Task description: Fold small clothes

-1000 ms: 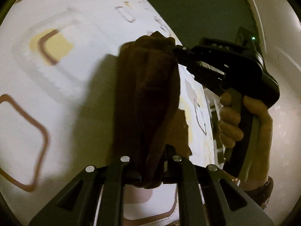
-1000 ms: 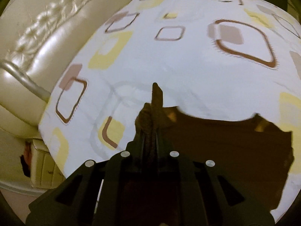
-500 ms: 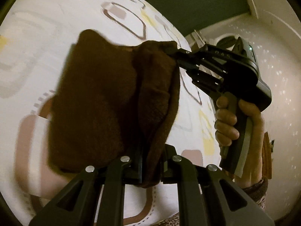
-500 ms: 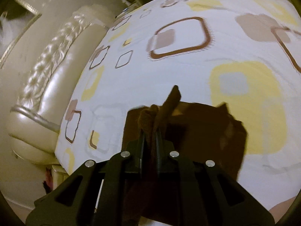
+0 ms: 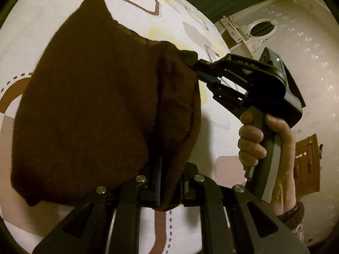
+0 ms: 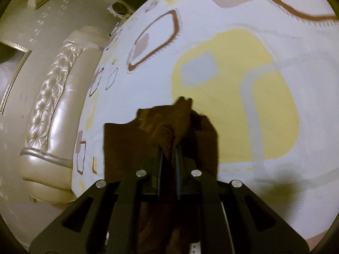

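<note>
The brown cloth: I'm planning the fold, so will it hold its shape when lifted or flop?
Probably floppy: the brown cloth sags in a pouch between the left hand-held gripper and the right hand-held gripper, both shut on its edge. It looks thick and fuzzy, so likely grippy, not slippery. It seems light, since small pinches carry it above the bedsheet.

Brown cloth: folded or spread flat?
Folded. The cloth hangs doubled, layers bunched along the edge pinched between left gripper and right gripper, off the bed.
</note>
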The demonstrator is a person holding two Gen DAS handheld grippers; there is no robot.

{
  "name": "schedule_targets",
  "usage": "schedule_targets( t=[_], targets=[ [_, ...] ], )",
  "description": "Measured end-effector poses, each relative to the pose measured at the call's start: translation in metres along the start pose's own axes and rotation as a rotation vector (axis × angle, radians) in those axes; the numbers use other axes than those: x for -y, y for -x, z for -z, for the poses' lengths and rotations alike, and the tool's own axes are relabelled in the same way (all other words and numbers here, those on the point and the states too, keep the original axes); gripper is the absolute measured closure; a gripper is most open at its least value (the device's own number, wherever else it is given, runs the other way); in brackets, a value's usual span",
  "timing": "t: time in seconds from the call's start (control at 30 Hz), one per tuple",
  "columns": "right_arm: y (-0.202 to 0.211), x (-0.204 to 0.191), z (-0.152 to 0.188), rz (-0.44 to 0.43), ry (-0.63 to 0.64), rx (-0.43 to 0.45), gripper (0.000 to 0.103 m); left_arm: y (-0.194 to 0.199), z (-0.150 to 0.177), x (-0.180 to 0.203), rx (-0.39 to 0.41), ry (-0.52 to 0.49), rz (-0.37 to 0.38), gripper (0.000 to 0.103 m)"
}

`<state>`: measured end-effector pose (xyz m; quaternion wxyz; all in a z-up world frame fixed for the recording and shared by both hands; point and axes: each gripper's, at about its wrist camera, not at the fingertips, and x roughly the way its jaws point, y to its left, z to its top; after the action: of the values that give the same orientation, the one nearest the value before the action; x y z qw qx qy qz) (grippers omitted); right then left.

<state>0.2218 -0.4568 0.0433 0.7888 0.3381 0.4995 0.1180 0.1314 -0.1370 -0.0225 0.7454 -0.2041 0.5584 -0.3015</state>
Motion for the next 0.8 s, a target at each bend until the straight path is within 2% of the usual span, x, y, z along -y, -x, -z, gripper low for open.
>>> schedule_targets(
  t=[0.23, 0.37, 0.4, 0.47, 0.5, 0.53, 0.57, 0.67, 0.7, 0.77, 0.8],
  targets=[
    [-0.007, 0.025, 0.0, -0.054, -0.075, 0.018, 0.091, -0.005, 0.009, 0.005, 0.014, -0.026, -0.026, 0.09],
    [-0.006, 0.027, -0.006, -0.067, -0.094, 0.052, 0.081, -0.002, 0.014, 0.009, 0.026, -0.037, -0.029, 0.077],
    [-0.006, 0.028, -0.008, -0.083, -0.105, 0.056, 0.073, -0.003, 0.015, 0.01, 0.031, -0.043, -0.029, 0.075],
    [-0.006, 0.027, -0.011, -0.098, -0.107, 0.062, 0.071, -0.005, 0.015, 0.014, 0.036, -0.053, -0.025, 0.066],
    [-0.007, 0.023, -0.012, -0.066, -0.078, 0.064, 0.072, -0.005, 0.016, 0.017, 0.039, -0.063, -0.024, 0.064],
    [-0.007, 0.016, -0.014, -0.018, -0.028, 0.069, 0.086, -0.006, 0.016, 0.021, 0.041, -0.075, -0.026, 0.06],
    [-0.009, 0.012, -0.014, 0.013, 0.009, 0.07, 0.091, -0.011, 0.013, 0.024, 0.043, -0.083, -0.026, 0.056],
    [-0.009, 0.007, -0.019, 0.134, 0.061, 0.093, 0.091, -0.019, 0.013, 0.036, 0.037, -0.131, -0.018, 0.046],
    [-0.008, 0.009, -0.021, 0.156, 0.054, 0.107, 0.091, -0.02, 0.016, 0.039, 0.03, -0.152, -0.017, 0.046],
    [0.001, 0.018, -0.023, 0.156, 0.016, 0.141, 0.089, -0.016, 0.021, 0.04, 0.039, -0.17, -0.001, 0.046],
    [0.01, 0.024, -0.021, 0.118, -0.019, 0.16, 0.082, -0.01, 0.024, 0.038, 0.042, -0.17, 0.033, 0.046]
  ],
)
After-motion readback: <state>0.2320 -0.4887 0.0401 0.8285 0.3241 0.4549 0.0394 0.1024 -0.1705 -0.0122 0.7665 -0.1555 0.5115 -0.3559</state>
